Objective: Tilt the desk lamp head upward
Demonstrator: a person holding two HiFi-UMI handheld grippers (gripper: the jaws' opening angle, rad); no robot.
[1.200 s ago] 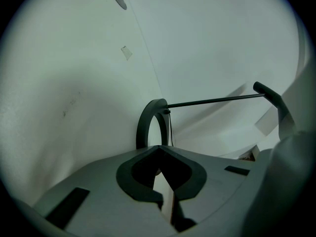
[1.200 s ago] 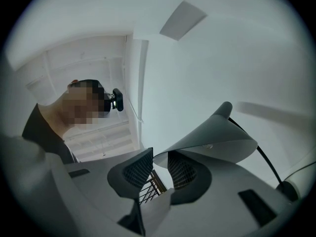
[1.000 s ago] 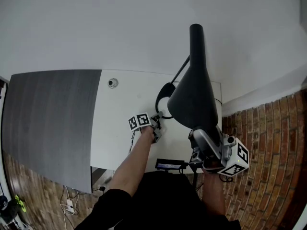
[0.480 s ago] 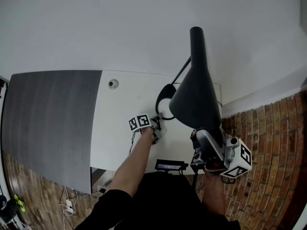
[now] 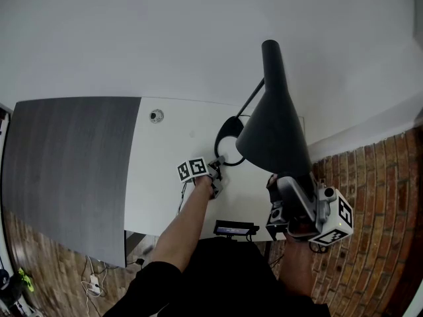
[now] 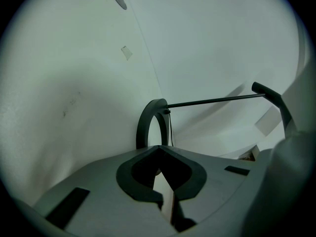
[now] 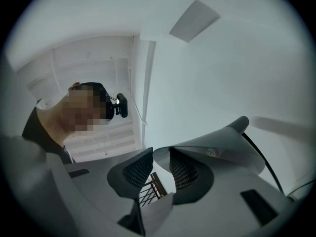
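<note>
Because the dark grey cone-shaped lamp head (image 5: 273,124) fills the right centre of the head view, I see it plainly. It is matte and smooth, with its narrow neck toward the top of the frame and its wide rim toward the lower right, above the white desk (image 5: 165,177). In the left gripper view a thin black rod (image 6: 217,100) runs rightward from the black ring-shaped base (image 6: 148,125), which lies flat on the desk at mid-frame.

In the right gripper view the lamp head comes in from the right and its thin rim ends at the centre. My right gripper (image 7: 159,158) has it there, one ribbed finger pad (image 7: 137,173) on each side of the edge, pinching the rim.

My left gripper (image 6: 158,149) sits at the lower centre of the head view, just beside the ring-shaped base. Its fingers are pressed together with nothing between them. Their tips point at the base's near edge, and I cannot tell whether they touch it.
</note>
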